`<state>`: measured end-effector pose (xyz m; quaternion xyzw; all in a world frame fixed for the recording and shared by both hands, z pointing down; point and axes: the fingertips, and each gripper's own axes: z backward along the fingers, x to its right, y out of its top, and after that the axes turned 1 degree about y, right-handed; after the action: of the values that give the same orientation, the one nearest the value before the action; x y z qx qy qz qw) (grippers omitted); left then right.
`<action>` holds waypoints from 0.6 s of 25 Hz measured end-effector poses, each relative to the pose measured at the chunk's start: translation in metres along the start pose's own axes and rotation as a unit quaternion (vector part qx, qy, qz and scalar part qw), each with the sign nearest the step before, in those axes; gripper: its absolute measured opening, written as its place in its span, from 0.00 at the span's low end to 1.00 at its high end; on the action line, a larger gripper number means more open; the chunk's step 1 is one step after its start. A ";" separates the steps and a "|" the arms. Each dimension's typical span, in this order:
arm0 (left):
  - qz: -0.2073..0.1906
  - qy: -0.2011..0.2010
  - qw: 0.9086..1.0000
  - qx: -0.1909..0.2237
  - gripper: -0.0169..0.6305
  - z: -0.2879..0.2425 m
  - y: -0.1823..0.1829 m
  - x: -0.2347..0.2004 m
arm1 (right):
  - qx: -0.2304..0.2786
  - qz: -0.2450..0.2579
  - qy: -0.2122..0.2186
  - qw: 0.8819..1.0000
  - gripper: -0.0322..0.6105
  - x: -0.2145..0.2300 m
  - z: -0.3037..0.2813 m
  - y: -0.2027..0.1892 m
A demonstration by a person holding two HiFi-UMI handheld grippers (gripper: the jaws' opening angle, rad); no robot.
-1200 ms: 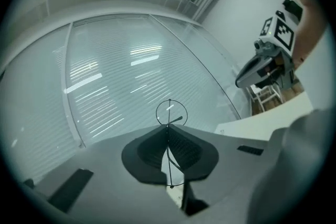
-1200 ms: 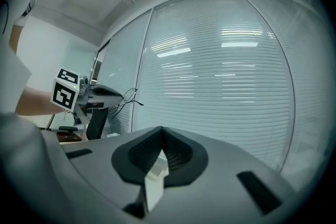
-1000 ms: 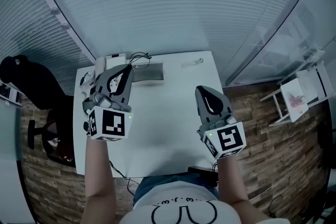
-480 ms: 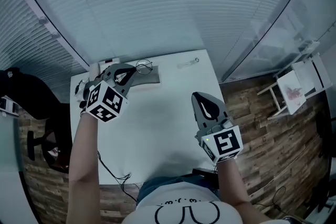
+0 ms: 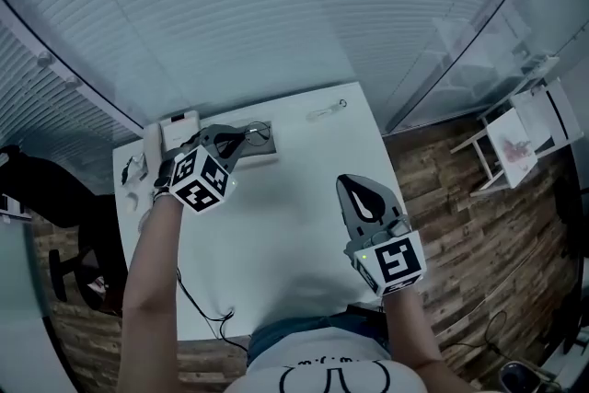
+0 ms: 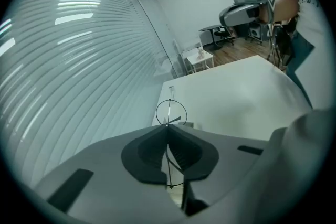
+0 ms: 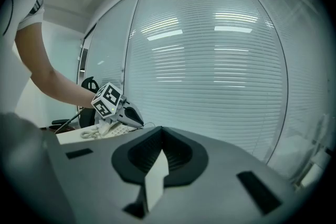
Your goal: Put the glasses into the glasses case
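Pinches the thin wire glasses [image 5: 259,132] in the left gripper [image 5: 243,141], jaws almost closed on the frame, at the upper left of the head view. Hangs them right at the flat grey glasses case [image 5: 265,152] lying near the far edge of the white bench [image 5: 285,244]; cannot tell whether touching it. Holds the right gripper [image 5: 350,183] at the lower right over bare bench, jaws together on nothing, well apart from the case.

On the bench besides: a white boxy device [image 5: 177,126] at the far left corner and a small pale item [image 5: 329,112] near the far right corner. Around the bench: slatted blinds [image 5: 230,14] across the top of the frame, plank floor [image 5: 460,235] to the right, a small white side table [image 5: 517,143] at the right edge, a black chair [image 5: 55,207] at the left.

Only in the left gripper view: one round rim of the glasses poking past the jaw tips, with a thin wire running back between the pads. Only in the right gripper view: the left gripper from the side, nose tilted down toward the bench, with a bare forearm [image 7: 52,78] behind it. Only in the head view: case and both grippers together.
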<state>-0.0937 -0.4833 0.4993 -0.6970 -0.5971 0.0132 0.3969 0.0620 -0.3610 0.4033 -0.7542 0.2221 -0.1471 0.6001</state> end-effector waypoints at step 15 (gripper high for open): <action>0.016 -0.062 0.997 -0.032 0.06 -0.072 -0.054 0.017 | -0.061 0.002 -0.012 0.998 0.07 0.003 -0.014 -0.041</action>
<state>-0.0981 -0.5086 0.5872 -0.7165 -0.6097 0.0435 0.3361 0.0641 -0.3670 0.4465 -0.7905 0.2249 -0.1227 0.5563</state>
